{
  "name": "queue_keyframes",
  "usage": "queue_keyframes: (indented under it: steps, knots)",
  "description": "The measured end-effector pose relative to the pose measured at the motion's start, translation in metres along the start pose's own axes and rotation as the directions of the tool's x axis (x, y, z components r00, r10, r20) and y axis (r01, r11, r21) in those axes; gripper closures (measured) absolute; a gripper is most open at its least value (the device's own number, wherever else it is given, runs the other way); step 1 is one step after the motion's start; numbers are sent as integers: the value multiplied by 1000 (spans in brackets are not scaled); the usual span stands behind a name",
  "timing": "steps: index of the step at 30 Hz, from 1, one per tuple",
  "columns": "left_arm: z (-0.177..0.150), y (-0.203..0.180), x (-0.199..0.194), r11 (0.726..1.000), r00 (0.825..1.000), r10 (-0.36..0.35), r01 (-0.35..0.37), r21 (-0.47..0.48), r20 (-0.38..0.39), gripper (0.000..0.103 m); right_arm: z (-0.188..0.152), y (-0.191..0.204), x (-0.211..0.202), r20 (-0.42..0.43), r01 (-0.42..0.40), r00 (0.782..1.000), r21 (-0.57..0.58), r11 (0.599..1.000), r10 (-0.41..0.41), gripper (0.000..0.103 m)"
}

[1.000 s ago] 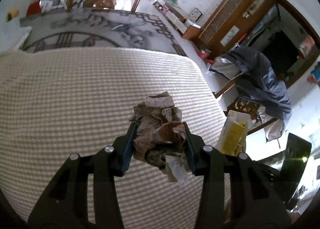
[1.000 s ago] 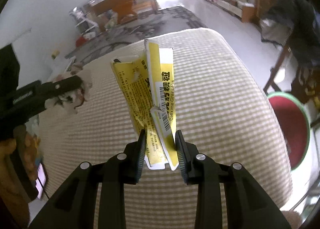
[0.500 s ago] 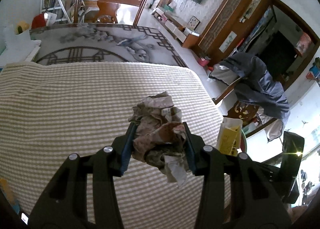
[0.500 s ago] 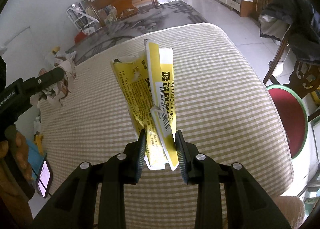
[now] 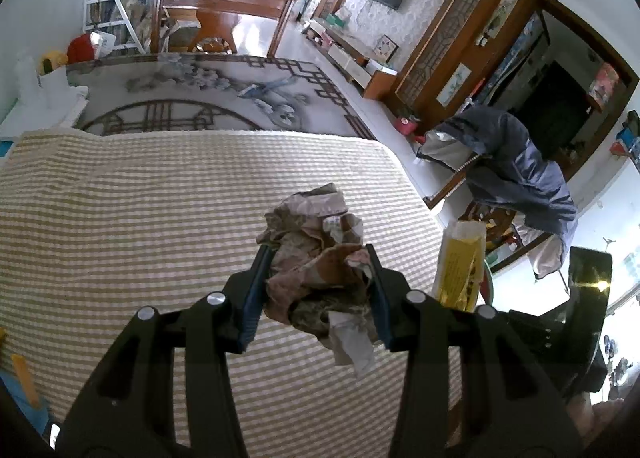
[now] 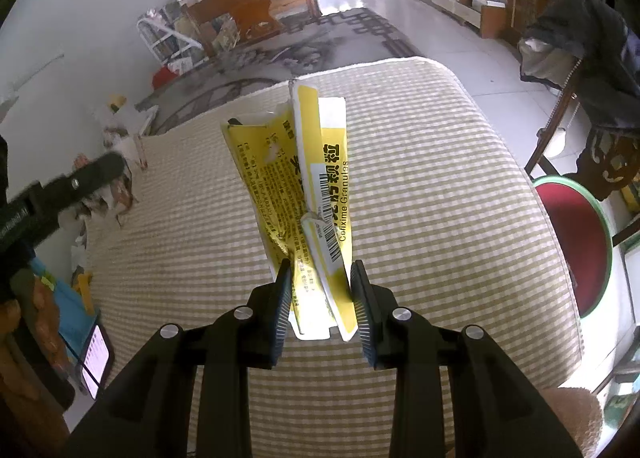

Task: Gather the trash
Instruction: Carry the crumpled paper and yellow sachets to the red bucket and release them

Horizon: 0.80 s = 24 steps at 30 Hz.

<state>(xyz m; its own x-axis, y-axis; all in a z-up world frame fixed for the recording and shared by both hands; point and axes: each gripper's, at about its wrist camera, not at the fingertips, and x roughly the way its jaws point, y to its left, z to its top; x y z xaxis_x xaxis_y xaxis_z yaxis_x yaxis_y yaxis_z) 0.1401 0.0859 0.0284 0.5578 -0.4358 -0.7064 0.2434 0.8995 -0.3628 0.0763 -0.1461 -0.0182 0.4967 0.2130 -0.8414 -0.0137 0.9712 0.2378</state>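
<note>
The left hand-held gripper [image 5: 318, 290] is clamped on a crumpled brown-and-white paper wad [image 5: 316, 258]; the right hand-held gripper [image 6: 320, 298] pinches a flattened yellow cardboard medicine box [image 6: 304, 193], long axis pointing straight ahead. Both loads hang above the checked beige bedspread [image 6: 440, 217]; no bin visible.

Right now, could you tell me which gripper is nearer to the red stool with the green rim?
Right. The right gripper, holding the yellow medicine box, hangs beside the red stool; the left gripper with crumpled paper is farther off.
</note>
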Motion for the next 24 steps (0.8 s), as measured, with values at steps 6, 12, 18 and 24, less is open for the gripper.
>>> queue_keyframes:
  steps: [6, 12, 18, 24]
  knots:
    - [-3, -24, 22, 995, 993, -95, 95, 8, -76, 60, -1, -43, -19, 44, 3, 999, 151, 989, -10, 74]
    - [-1, -68, 37, 981, 977, -171, 181, 72, -124, 60, 0, -98, -52, 121, 1, 992, 307, 952, -40, 74]
    - [11, -102, 49, 975, 978, -166, 182, 129, -123, 60, -1, -139, -72, 172, -39, 985, 375, 926, -28, 74]
    - [26, -135, 63, 983, 991, -113, 121, 141, -65, 60, 5, -166, -67, 127, -140, 986, 297, 945, 106, 74]
